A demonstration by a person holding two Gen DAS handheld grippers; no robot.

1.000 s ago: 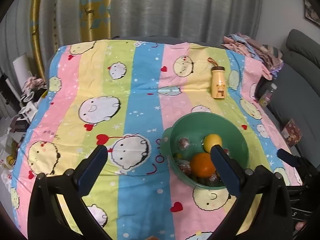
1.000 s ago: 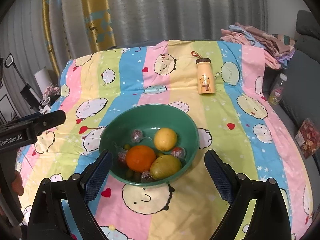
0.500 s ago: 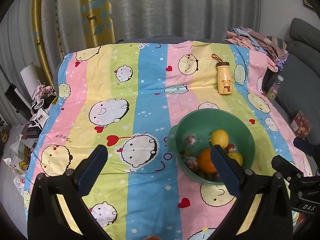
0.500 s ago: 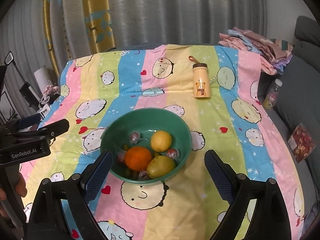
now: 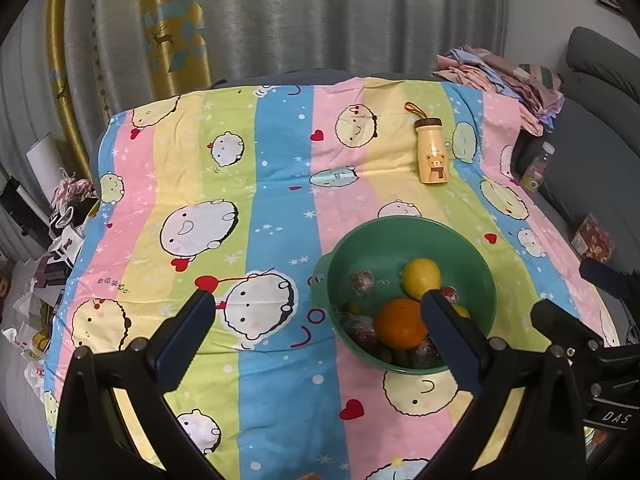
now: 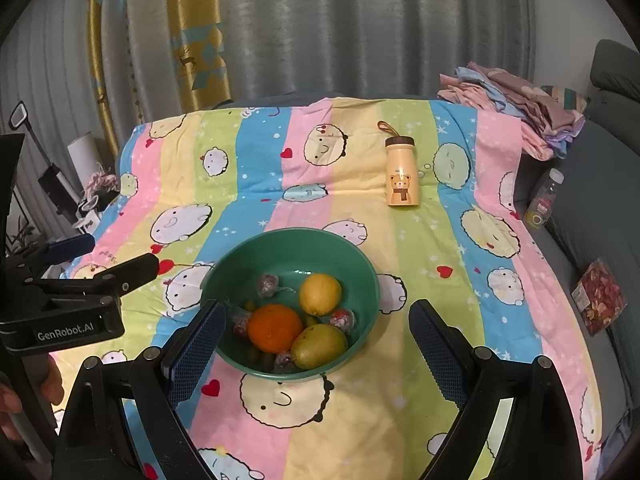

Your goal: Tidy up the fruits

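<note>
At four o'clock from my left claw [image 5: 316, 320], spread and empty, the green bowl [image 5: 404, 228] holds an orange [image 5: 400, 328]; it looks smaller than before. Under my right claw [image 6: 314, 332], also spread, fruits crowd; a careless grasp could tip the bowl on soft bedding.

Left wrist view: set high above the near left part of the striped cloth [image 5: 280, 184], facing forward and down along the left gripper [image 5: 316, 312], whose spread fingers frame the lower edge; green bowl [image 5: 400, 232] lies right of centre.

Right wrist view: set high above the near edge, facing forward and down along the right gripper [image 6: 316, 320]; bowl [image 6: 288, 240] sits centred, somewhat nearer.

Shared: cloth, bowl, yellow bottle [image 5: 431, 152] [image 6: 401, 172], grey curtain [image 5: 340, 16] [image 6: 360, 28]; each view catches the other gripper at its side margin.
</note>
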